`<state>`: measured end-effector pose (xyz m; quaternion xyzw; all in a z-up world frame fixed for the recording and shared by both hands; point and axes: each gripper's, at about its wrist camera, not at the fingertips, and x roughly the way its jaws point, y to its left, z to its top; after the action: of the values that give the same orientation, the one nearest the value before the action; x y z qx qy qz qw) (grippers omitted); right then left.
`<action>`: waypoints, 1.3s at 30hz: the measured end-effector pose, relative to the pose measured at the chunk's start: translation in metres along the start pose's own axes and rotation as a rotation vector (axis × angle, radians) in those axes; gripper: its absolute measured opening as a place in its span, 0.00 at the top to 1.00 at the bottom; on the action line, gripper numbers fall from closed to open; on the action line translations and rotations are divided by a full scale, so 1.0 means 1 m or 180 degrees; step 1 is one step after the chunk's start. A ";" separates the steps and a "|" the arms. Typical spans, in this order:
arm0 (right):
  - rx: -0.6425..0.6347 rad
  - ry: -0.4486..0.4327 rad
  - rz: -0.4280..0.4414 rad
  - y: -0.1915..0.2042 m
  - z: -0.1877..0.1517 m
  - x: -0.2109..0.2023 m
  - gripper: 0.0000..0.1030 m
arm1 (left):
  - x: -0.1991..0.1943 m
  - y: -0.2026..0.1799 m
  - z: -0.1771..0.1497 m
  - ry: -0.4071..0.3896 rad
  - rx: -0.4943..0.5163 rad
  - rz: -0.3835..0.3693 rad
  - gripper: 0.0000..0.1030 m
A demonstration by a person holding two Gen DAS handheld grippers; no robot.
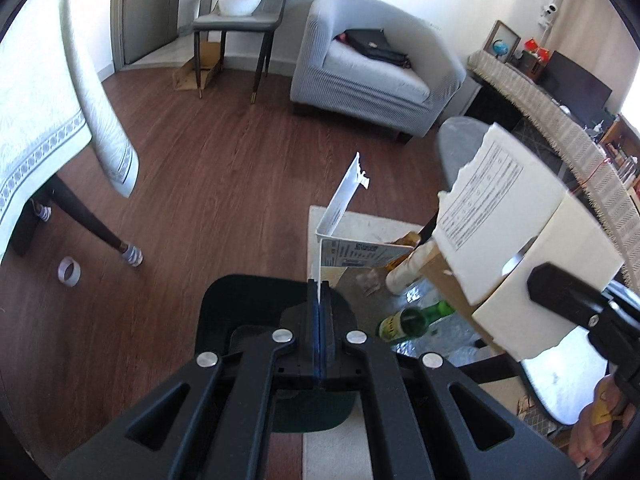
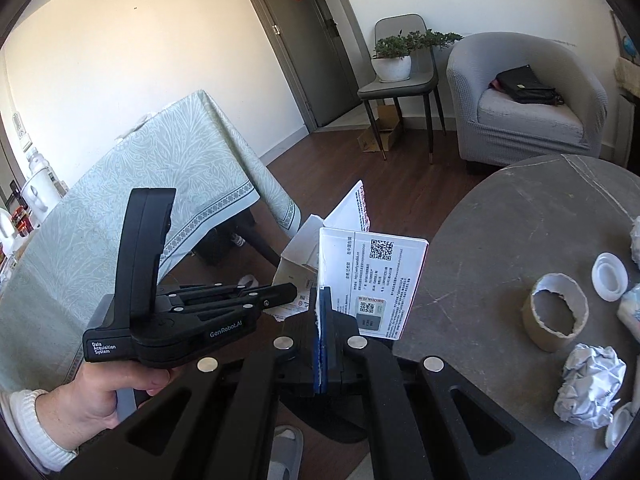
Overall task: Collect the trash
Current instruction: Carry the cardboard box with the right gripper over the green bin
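Observation:
My left gripper [image 1: 320, 300] is shut on a torn white cardboard piece [image 1: 344, 208] with a printed label and holds it above an open box of trash [image 1: 360, 232] with a green bottle [image 1: 416, 320] in it. My right gripper [image 2: 322, 304] is shut on a torn white box [image 2: 380, 280] with QR codes; it shows large at the right of the left wrist view [image 1: 512, 220]. The left gripper also shows in the right wrist view [image 2: 296, 294], its tips against its own piece of cardboard [image 2: 298, 264].
A round grey table [image 2: 500, 240] carries a torn tape core [image 2: 556, 312], crumpled paper [image 2: 592, 384] and a white lid [image 2: 610, 280]. A cloth-covered table [image 2: 120, 220] stands at the left. A tape roll [image 1: 69, 272] lies on the wooden floor. A grey armchair [image 1: 372, 68] and a chair with a plant [image 1: 240, 12] stand behind.

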<state>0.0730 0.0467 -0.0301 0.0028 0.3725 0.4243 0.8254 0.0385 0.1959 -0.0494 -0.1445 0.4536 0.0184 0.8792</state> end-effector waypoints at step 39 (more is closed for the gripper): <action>-0.0056 0.0931 -0.0402 0.039 -0.019 0.113 1.00 | 0.088 0.057 -0.072 0.0863 -0.0013 0.0035 0.50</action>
<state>0.0755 0.1450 -0.1010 -0.0897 0.4844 0.3707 0.7874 0.0235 0.2219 -0.1725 -0.1449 0.5690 0.0044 0.8094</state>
